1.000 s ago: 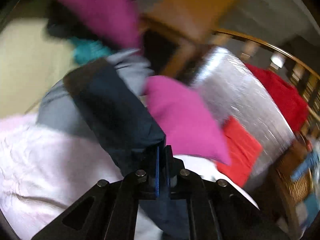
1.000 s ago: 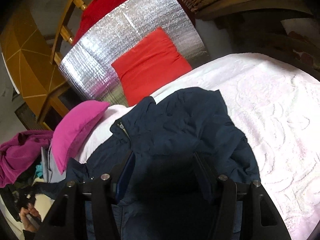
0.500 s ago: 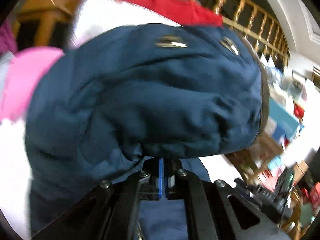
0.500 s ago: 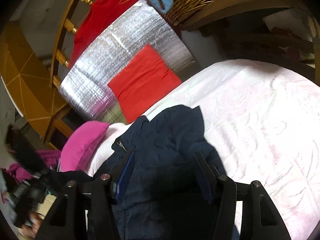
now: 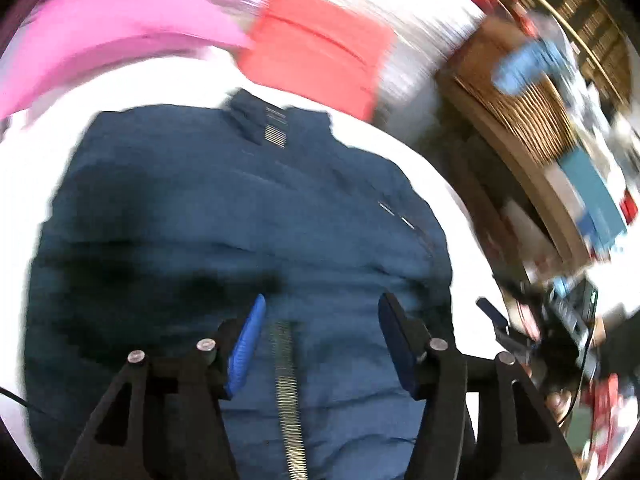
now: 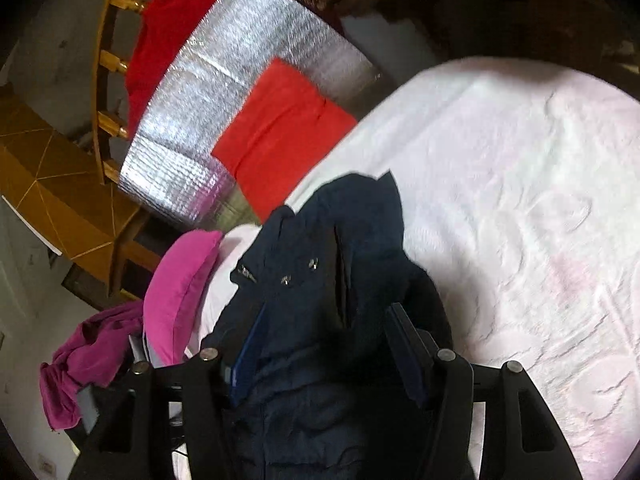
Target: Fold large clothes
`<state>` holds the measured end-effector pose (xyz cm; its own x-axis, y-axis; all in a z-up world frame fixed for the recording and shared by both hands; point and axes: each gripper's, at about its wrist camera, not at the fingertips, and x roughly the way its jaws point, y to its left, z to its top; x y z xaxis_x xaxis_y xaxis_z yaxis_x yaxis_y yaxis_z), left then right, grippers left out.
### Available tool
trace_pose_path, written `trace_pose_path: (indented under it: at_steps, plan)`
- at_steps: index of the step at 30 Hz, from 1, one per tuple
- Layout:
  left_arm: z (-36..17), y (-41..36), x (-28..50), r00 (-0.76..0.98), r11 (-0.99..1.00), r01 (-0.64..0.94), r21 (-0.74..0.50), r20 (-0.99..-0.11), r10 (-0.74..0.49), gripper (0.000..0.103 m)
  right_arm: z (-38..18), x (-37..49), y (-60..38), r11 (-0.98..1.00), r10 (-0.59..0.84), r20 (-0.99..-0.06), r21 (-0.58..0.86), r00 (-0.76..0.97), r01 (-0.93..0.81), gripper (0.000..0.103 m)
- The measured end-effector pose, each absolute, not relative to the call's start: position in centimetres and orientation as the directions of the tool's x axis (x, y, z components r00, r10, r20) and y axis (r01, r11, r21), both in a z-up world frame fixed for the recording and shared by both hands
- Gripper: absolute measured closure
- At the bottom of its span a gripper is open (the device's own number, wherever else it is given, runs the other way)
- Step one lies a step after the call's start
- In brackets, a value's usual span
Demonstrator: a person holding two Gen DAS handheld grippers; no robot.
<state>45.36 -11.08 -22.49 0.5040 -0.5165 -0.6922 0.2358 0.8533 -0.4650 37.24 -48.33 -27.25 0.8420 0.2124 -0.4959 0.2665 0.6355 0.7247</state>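
Navy jacket (image 5: 240, 216) lies on the white bedspread (image 6: 520, 200), near the bed's head edge, collar toward the red cushion (image 5: 320, 40). In the left wrist view it is spread flat, back panel up, zipper strip running between the gripper fingers. In the right wrist view it looks bunched, w/ two snap studs showing.

Left gripper (image 5: 320, 308): jaws apart, having just been opening; blue pads sit over the jacket fabric, no pad pressing on it. View is motion-blurred.

Right gripper (image 6: 324, 320): jaws apart, jacket fabric between them; cannot tell if the pads press on it, approx. gap on both sides.

Pink pillow (image 6: 180, 288) rests at the bed's head edge, just beside the jacket. Red cushion leans on a silver foil panel (image 6: 224, 80) beyond that edge. Magenta garment (image 6: 88, 360) is heaped off the bed's side, near the pillow. Wicker basket (image 5: 520, 112) stands off the opposite corner.
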Motion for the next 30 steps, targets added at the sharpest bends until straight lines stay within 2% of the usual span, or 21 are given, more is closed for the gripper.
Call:
trace_pose_path:
  at_steps: [3, 8, 12, 15, 17, 18, 19, 20, 21, 22, 25, 28, 30]
  plan:
    - [-22.4, -5.7, 46.5, 0.605, 0.875, 0.091, -0.476, -0.671, -0.428, 0.040, -28.0, 38.0, -48.2, 0.637, 0.205, -0.509, 0.718, 0.836, 0.281, 0.037]
    - [-24.7, 1.3, 49.1, 0.649, 0.871, -0.115, -0.478, -0.700, -0.299, 0.040, -28.1, 39.9, -47.2, 0.641, 0.220, -0.496, 0.722, 0.840, 0.259, 0.037]
    - [-26.6, 3.3, 51.2, 0.633, 0.825, -0.144, -0.546, -0.692, -0.348, 0.041, -28.3, 41.7, -46.1, 0.682, 0.171, -0.519, 0.675, 0.837, 0.280, 0.037]
    - [-27.8, 3.6, 52.1, 0.612, 0.826, -0.142, -0.546, -0.704, -0.360, 0.042, -29.4, 43.5, -45.6, 0.688, 0.188, -0.549, 0.665, 0.814, 0.290, 0.037]
    - [-28.4, 3.7, 52.9, 0.600, 0.820, -0.143, -0.555, -0.707, -0.374, 0.058, -29.8, 44.5, -45.0, 0.705, 0.178, -0.580, 0.638, 0.795, 0.308, 0.042]
    - [-28.7, 3.8, 53.0, 0.597, 0.817, -0.142, -0.559, -0.706, -0.380, 0.060, -30.1, 44.9, -44.7, 0.712, 0.180, -0.588, 0.631, 0.788, 0.308, 0.055]
    - [-28.9, 3.9, 53.2, 0.597, 0.816, -0.145, -0.559, -0.707, -0.378, 0.066, -30.3, 45.3, -44.2, 0.719, 0.194, -0.598, 0.626, 0.778, 0.302, 0.064]
    - [-28.9, 4.2, 53.2, 0.600, 0.818, -0.144, -0.557, -0.706, -0.376, 0.071, -30.4, 45.7, -43.6, 0.736, 0.186, -0.622, 0.601, 0.761, 0.311, 0.068]
    - [-28.9, 3.9, 53.2, 0.602, 0.822, -0.142, -0.551, -0.707, -0.370, 0.073, -30.4, 45.8, -43.2, 0.751, 0.176, -0.628, 0.584, 0.758, 0.309, 0.077]
    - [-28.9, 3.7, 53.2, 0.605, 0.824, -0.144, -0.549, -0.708, -0.366, 0.078, -29.8, 45.9, -42.4, 0.774, 0.169, -0.622, 0.564, 0.765, 0.288, 0.082]
    - [-28.4, 3.8, 53.0, 0.619, 0.830, -0.140, -0.540, -0.702, -0.353, 0.085, -27.4, 44.8, -41.4, 0.807, 0.116, -0.555, 0.537, 0.824, 0.247, 0.084]
    - [-28.5, 4.0, 53.2, 0.607, 0.847, -0.146, -0.511, -0.723, -0.331, 0.086, -24.8, 43.3, -41.2, 0.828, 0.060, -0.481, 0.513, 0.875, 0.225, 0.084]
    - [-28.5, 3.2, 53.3, 0.594, 0.885, -0.134, -0.446, -0.751, -0.289, 0.086, -25.3, 43.4, -41.3, 0.834, 0.044, -0.498, 0.496, 0.866, 0.242, 0.084]
